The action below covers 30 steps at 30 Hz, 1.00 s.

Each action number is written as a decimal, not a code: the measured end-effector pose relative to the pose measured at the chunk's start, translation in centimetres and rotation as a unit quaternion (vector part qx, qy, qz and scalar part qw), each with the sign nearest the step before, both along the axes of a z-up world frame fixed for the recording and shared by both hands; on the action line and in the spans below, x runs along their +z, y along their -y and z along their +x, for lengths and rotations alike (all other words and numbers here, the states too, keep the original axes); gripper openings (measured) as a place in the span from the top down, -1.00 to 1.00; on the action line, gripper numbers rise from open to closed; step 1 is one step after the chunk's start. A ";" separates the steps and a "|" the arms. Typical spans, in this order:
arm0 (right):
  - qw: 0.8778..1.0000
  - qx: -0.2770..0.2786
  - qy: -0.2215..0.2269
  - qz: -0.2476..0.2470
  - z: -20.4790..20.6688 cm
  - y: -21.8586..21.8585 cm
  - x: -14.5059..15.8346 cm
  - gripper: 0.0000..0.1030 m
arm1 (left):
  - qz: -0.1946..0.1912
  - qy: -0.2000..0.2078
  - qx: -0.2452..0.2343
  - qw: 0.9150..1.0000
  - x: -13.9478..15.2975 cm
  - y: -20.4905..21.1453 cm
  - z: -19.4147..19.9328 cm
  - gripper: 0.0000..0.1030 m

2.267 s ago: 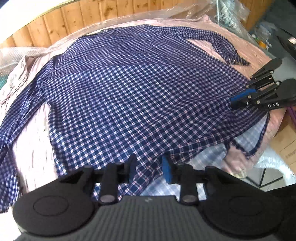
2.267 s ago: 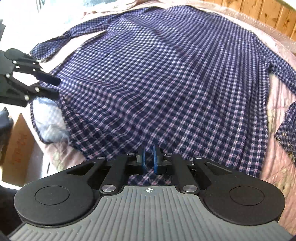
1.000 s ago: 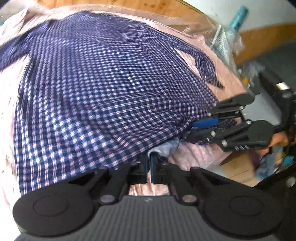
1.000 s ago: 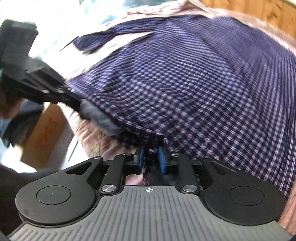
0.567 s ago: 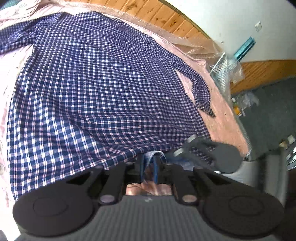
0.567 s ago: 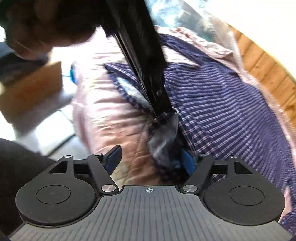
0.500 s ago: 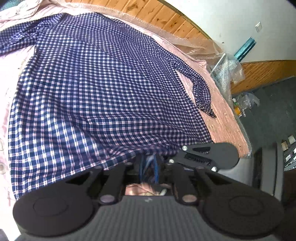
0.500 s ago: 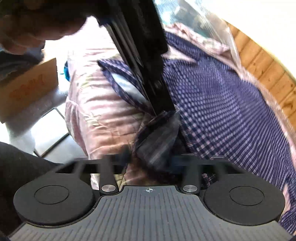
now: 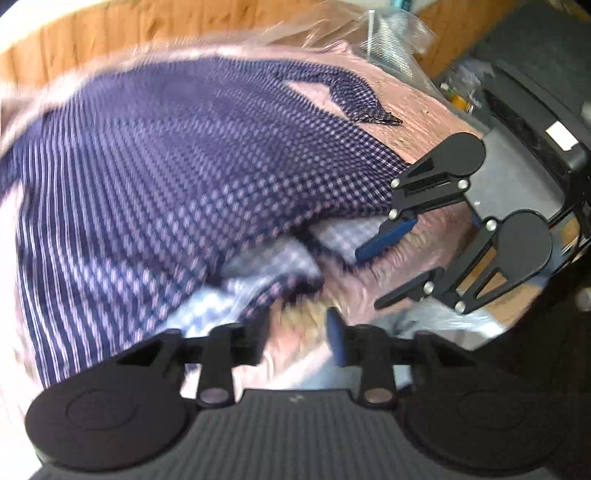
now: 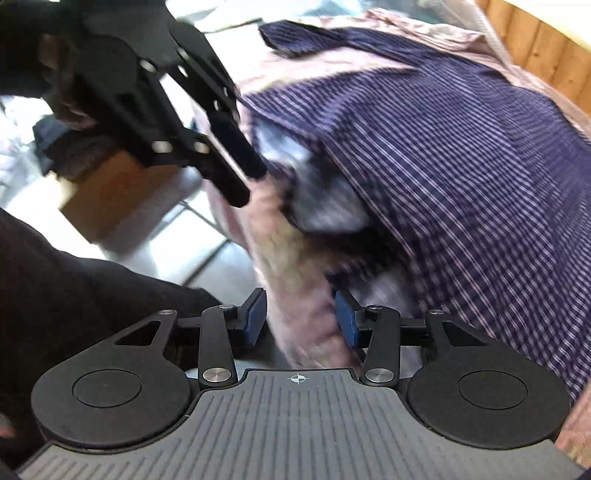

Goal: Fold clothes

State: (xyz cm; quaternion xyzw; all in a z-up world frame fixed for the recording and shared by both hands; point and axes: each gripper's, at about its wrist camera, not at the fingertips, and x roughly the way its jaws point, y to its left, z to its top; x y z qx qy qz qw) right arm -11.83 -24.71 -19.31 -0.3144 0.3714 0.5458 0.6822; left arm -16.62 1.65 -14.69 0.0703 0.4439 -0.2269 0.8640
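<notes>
the dark blue and white checked long-sleeved shirt (image 9: 155,177) lies spread nearly flat over a pink quilted bed cover (image 9: 417,122), its body wide open and one sleeve (image 9: 354,96) stretched out toward the far corner; only the near hem is disturbed, bunched and turned up so the paler inside of the cloth (image 9: 266,266) shows. no clean crease or stacked layer is visible, so i judge the folding far from complete: this bunched hem would fit either a fold being set up or an edge just let go, and the blurred pictures do not settle which. the left hand-held gripper (image 9: 295,332) has its fingers spread apart with nothing between them, poised just at the rumpled hem. the right hand-held gripper (image 10: 299,321) is likewise spread wide and holds nothing, hovering over the edge of the bed near the same hem. around the bed are a wooden panelled wall (image 9: 110,33), crinkled clear plastic sheeting (image 9: 391,29), a brown cardboard box (image 10: 110,192) on the floor and a dark sleeve (image 10: 85,284) of the person. the two tools sit close together at this corner, which i think crowds the working space.
</notes>
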 end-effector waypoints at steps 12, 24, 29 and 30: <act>0.999 -0.042 0.013 -0.005 1.6 0.1 -0.9 0.45 | 0.227 0.124 -0.164 0.952 -2.9 4.6 -0.7 0.15; 0.998 -0.060 0.017 0.010 2.6 -0.7 -0.8 0.81 | 0.283 0.153 -0.259 0.911 -3.5 5.8 -0.7 0.68; 0.992 -0.111 -0.036 0.051 5.0 0.4 0.9 0.89 | 0.059 0.051 -0.097 0.992 -0.5 2.6 2.6 0.84; 0.990 -0.121 -0.047 0.059 5.5 0.6 1.3 0.89 | 0.000 0.020 -0.062 0.998 -0.5 1.4 2.8 0.84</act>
